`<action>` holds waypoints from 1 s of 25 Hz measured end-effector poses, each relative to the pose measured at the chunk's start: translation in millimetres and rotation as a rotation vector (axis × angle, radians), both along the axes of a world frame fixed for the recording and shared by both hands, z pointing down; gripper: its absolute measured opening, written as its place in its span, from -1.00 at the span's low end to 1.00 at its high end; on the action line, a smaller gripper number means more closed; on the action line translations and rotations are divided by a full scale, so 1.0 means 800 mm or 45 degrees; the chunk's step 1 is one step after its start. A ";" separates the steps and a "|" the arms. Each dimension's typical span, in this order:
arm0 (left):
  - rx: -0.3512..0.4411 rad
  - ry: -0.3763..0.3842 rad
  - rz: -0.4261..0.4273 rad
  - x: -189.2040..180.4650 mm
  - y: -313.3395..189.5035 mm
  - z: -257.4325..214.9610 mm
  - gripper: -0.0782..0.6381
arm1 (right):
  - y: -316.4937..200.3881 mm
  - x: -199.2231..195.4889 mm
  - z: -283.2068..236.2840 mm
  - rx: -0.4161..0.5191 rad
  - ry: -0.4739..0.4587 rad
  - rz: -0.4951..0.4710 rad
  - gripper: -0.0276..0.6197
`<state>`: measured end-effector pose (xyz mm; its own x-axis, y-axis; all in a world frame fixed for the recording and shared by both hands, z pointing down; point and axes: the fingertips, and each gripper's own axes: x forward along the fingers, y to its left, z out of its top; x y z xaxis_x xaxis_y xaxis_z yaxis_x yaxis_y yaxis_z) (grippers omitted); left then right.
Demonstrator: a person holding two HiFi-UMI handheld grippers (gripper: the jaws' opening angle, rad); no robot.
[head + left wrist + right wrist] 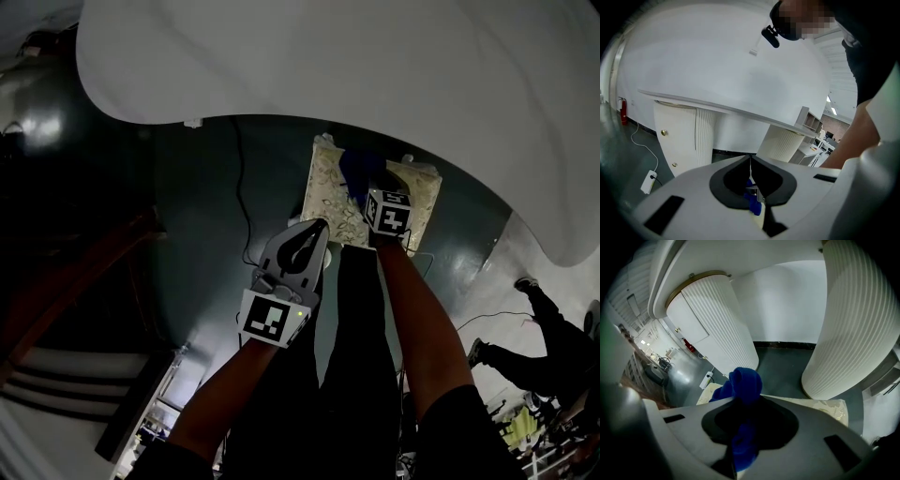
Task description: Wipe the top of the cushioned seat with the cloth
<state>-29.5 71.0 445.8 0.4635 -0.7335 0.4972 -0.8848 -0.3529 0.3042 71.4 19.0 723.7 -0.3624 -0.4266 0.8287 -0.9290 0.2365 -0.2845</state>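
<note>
Plainly the cloth [744, 383] was soft and light: a blue rag, bunched into a loose wad, that would fold and drag rather than slide as a flat pad. It sat pinched in the right gripper [743, 404], whose jaws were closed on its middle so that a lump stuck out past the tips and a tail hung back between them. That hold looked sound for wiping, provided the free lump was pressed flat against the fabric. The wad hung over the far part of the cushioned seat [328, 192], a cream, leaf-patterned square low on the floor [206, 206]. Whether it touched the top could not be told. The padding would probably give under pressure, so a light, even push should do.

The left gripper [317, 227] hung just beside the seat's near left corner, its jaws brought together and gripping nothing. A speck of blue showed low behind them, too small to identify. A white table [328, 56] overhung the seat, with ribbed white pedestals [848, 324] standing behind it.
</note>
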 end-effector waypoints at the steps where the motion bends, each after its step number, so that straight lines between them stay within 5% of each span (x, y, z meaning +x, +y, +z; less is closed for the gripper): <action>1: 0.014 -0.011 0.022 0.007 -0.001 -0.002 -0.73 | 0.000 0.007 -0.001 0.002 0.005 0.000 -0.63; 25: 0.019 0.001 0.148 0.106 -0.022 0.001 -0.73 | 0.002 0.143 -0.010 -0.026 0.072 0.024 -0.63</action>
<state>54.9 53.8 446.7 0.5460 -0.6823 0.4862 -0.8376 -0.4575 0.2986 185.6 21.0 715.9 -0.3066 -0.4158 0.8562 -0.9480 0.2136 -0.2358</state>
